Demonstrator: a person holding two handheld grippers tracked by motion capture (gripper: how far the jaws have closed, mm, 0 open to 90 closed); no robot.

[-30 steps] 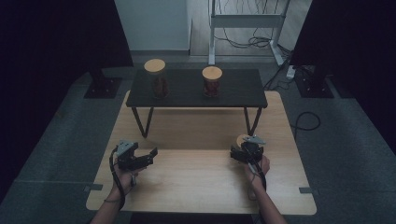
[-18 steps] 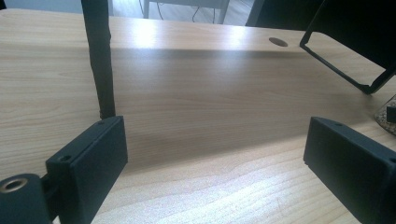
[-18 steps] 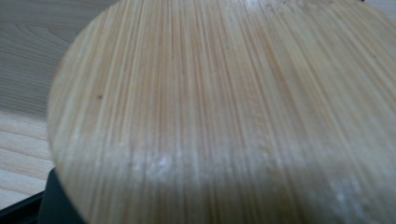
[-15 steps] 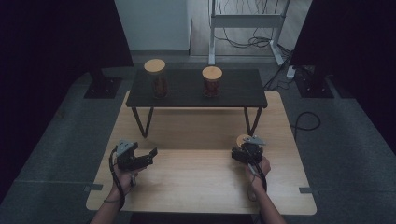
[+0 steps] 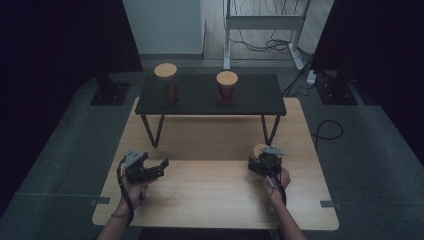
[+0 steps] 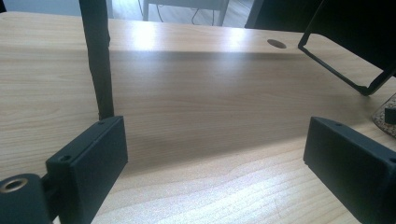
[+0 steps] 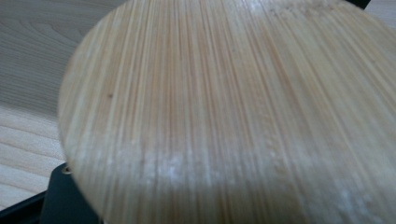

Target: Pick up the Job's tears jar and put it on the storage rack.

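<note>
My left gripper lies low over the wooden table at its left, open, with bare wood between its wide jaws. At the right, my right gripper is up against a jar with a round bamboo lid. In the right gripper view that lid sits very close and covers the jaws, apart from one black corner at the lower left. Whether the jaws press on the jar is hidden.
A low black shelf on thin metal legs stands across the far half of the table. It carries two more bamboo-lidded jars, one left and one right. Dark panels flank the scene.
</note>
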